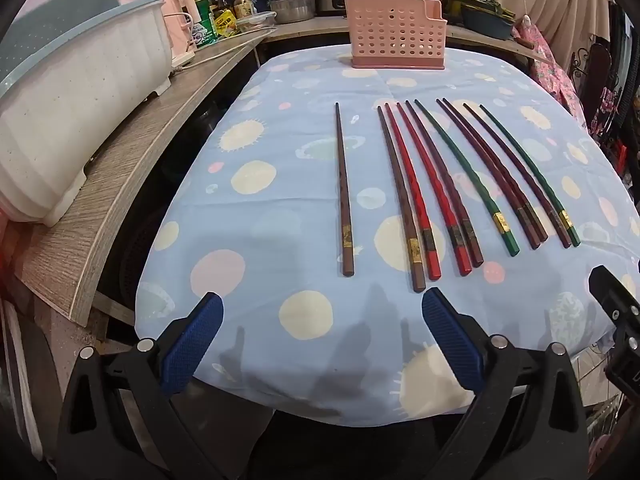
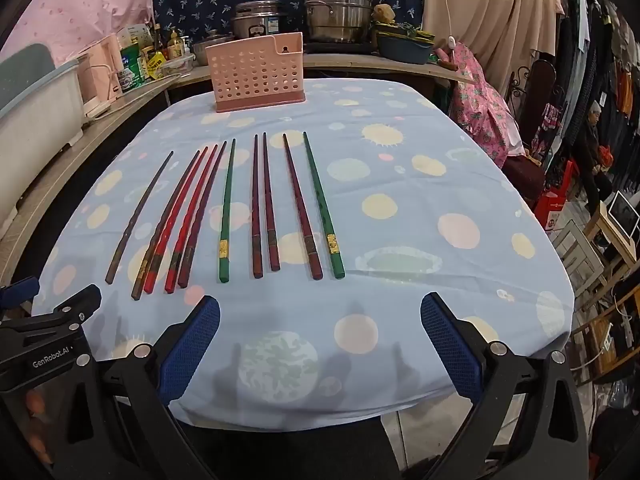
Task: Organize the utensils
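Ten chopsticks (image 2: 224, 212) lay in a row on the blue tablecloth (image 2: 400, 208), well in front of the pink perforated holder (image 2: 256, 74). Left gripper (image 1: 322, 320) and right gripper (image 2: 320, 320) hovered spread and empty, near the chopsticks' thick ends.

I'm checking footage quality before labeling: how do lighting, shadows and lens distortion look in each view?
Left wrist view: even light, sharp chopsticks, strong fisheye bowing of the wooden counter, and several soft overlapping shadows on the tablecloth ahead of the open left gripper. Right wrist view: the same curvature, dark corners and multiple shadows ahead of the open right gripper; no glare.
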{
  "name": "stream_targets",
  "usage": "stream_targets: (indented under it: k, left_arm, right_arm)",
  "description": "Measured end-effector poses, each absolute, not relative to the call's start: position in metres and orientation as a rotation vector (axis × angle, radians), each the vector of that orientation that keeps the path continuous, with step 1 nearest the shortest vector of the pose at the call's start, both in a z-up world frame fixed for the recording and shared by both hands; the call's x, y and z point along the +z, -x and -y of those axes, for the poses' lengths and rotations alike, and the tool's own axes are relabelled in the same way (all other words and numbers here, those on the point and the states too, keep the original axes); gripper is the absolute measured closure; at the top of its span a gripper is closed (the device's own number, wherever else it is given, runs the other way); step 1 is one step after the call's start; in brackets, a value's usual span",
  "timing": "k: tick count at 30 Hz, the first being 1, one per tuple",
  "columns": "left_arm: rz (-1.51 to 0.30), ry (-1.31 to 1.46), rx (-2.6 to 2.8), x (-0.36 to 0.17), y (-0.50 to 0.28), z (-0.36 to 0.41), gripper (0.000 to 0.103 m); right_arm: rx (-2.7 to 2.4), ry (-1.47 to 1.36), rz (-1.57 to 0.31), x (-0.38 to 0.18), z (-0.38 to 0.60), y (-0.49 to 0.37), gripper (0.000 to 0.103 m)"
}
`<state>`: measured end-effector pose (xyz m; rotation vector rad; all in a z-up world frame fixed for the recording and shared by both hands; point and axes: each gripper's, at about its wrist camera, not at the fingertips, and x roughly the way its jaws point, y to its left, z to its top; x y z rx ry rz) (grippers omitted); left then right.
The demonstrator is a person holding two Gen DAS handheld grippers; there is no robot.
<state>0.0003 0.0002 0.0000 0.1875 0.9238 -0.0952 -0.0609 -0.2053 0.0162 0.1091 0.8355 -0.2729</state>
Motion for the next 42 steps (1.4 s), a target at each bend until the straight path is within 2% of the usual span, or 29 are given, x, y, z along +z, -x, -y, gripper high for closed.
stream_targets:
  k: [42]
  left_arm:
    - [-0.903,-0.187,-0.099,0.0031,0.0028,0.0005,0.009]
  right_arm:
    - [-0.27,-0.104,-0.836,0.0155,0.2044,0.0617,0.007]
